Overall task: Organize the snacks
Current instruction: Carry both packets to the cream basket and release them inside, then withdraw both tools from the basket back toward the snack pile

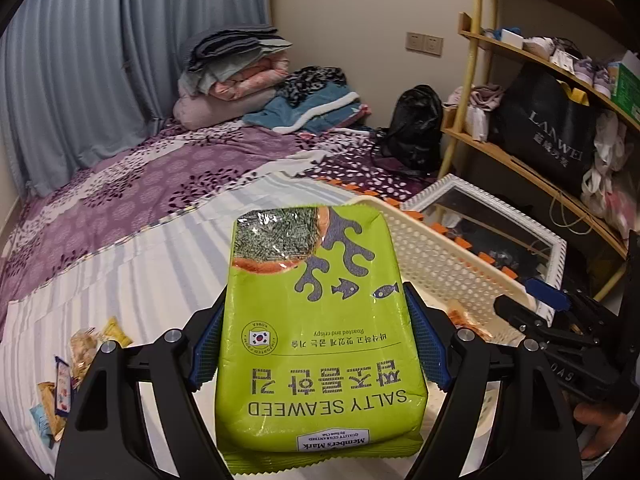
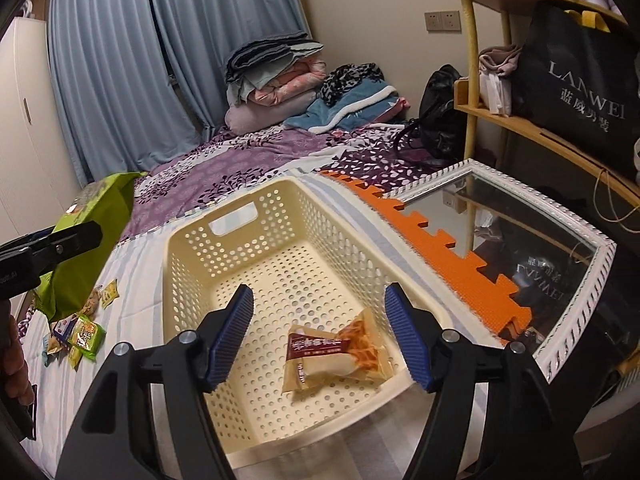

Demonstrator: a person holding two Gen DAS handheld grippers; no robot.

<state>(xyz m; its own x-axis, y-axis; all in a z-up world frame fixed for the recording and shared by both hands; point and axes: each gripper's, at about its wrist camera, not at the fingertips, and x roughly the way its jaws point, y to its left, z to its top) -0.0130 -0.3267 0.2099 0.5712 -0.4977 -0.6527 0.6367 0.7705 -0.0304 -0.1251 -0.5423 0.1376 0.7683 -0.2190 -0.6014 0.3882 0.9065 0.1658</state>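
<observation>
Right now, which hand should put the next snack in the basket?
Left. Its left gripper already clamps the green seaweed bag beside the basket; the right gripper is open and empty above it.

Black gripper (image 2: pixel 319 334) frames, silver screws, ribbed blue fingers (image 2: pixel 231 336).

left hand-held gripper (image 1: pixel 316 340): clamped on a load | right hand-held gripper (image 2: pixel 318 336): jaws apart, nothing between, angled down

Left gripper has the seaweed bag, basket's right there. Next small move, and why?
Probably carry the seaweed bag, clamped in the left gripper, rightward over the basket and release. The right gripper is open and empty above a snack pack lying inside.
</observation>
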